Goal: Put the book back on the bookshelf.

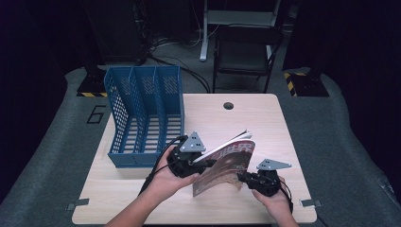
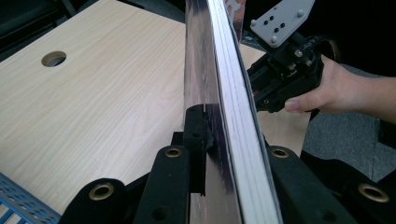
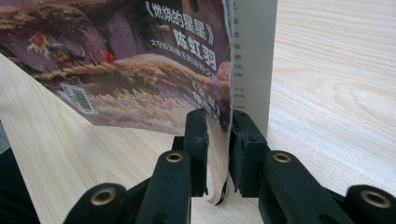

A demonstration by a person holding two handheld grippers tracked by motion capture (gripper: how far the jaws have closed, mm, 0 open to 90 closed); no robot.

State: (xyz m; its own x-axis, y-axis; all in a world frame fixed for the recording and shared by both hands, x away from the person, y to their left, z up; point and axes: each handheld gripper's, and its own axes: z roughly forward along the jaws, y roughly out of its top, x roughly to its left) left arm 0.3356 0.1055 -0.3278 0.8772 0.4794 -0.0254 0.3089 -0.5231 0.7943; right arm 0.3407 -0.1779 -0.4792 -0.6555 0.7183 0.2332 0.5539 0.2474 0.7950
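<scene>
Clearly the magazine [image 1: 226, 166] is up off the table [image 1: 265, 123], held between both grippers at about 6 o'clock on the tabletop, with the blue rack [image 1: 144, 116] well apart at 10 o'clock.

The left gripper [image 1: 204, 162] is clamped on the spine side: in the left gripper view its jaws are closed on the whole stack of pages [image 2: 233, 116], which runs edge-on away from the camera. The right gripper [image 1: 242, 177] is at 4 o'clock from the left one, its jaws pinched on the cover [image 3: 140, 60] at its lower edge, with a loose inner page [image 3: 250, 60] standing just beside the right-hand jaw.

I judge the magazine light, thin and floppy. The cover is glossy, so it is likely slippery under a shallow pinch, and in the high view it bows between the two holds while the top pages fan apart. A grip on the cover alone could tear or crease it, or let the inner pages slide free. The firmer hold is near the spine, where all the pages are bound and the stack is stiffest; the left gripper has that already. The right one would do better taking the full thickness at the open edge, deep in the jaws, so the magazine stays flat enough to slip upright into a rack slot.
</scene>
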